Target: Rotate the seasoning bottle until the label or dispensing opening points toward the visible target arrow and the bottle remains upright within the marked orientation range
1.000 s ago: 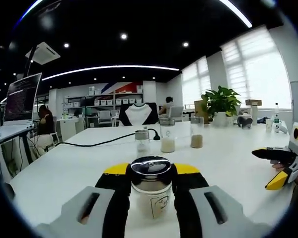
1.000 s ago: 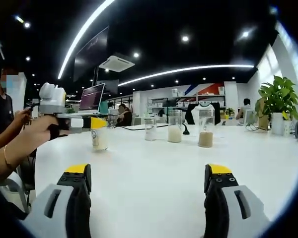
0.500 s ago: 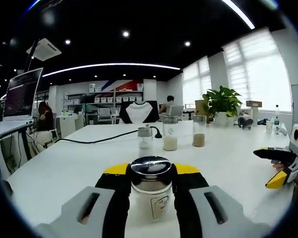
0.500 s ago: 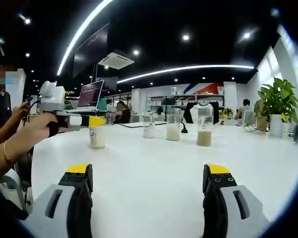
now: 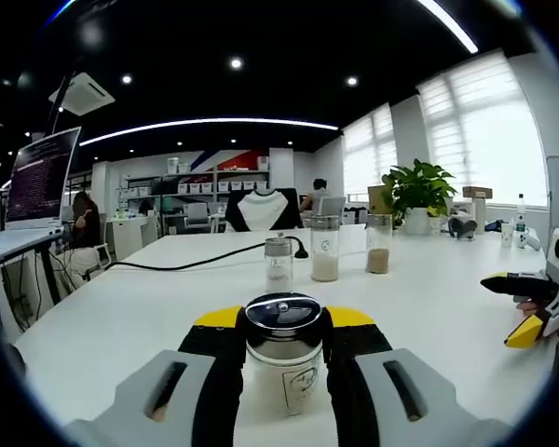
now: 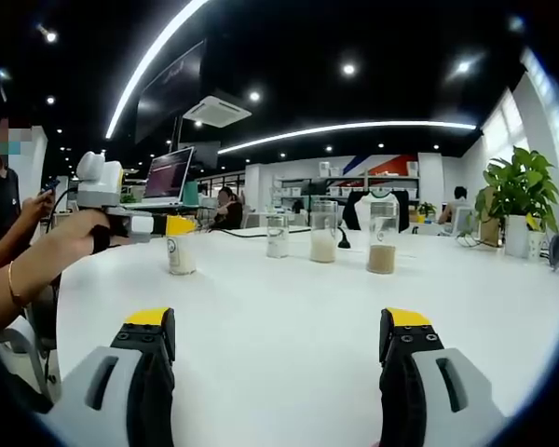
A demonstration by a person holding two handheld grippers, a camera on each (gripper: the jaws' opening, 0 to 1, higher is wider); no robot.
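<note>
Clamped on the seasoning bottle (image 5: 282, 363), my left claw (image 5: 281, 346) has its two yellow-tipped jaws pressed to either side of the glass just under the shiny dark lid, so the bottle sits dead ahead of it, between the jaws, with its base on the white bench (image 5: 429, 298). Its long axis runs straight up from the bench and looks upright, not tipped to either side. A small printed mark on the glass faces back toward me in the left gripper view; I see no target arrow or marked range on the bench, so I cannot say how far off the heading is. My judgement is that the turn has to be a twist about that upright axis, and since my left claw already has the bottle, the left hand is the one to do it. My right claw (image 6: 275, 345) is released, jaws wide apart over bare bench, well away from the bottle, which stands far off to its left in the right gripper view (image 6: 181, 250), held level by my left hand (image 6: 79, 244) with the forearm stretched out along the bench edge. Beyond the bottle stand three other jars (image 5: 324, 250) in a loose row, well apart from it.
</note>
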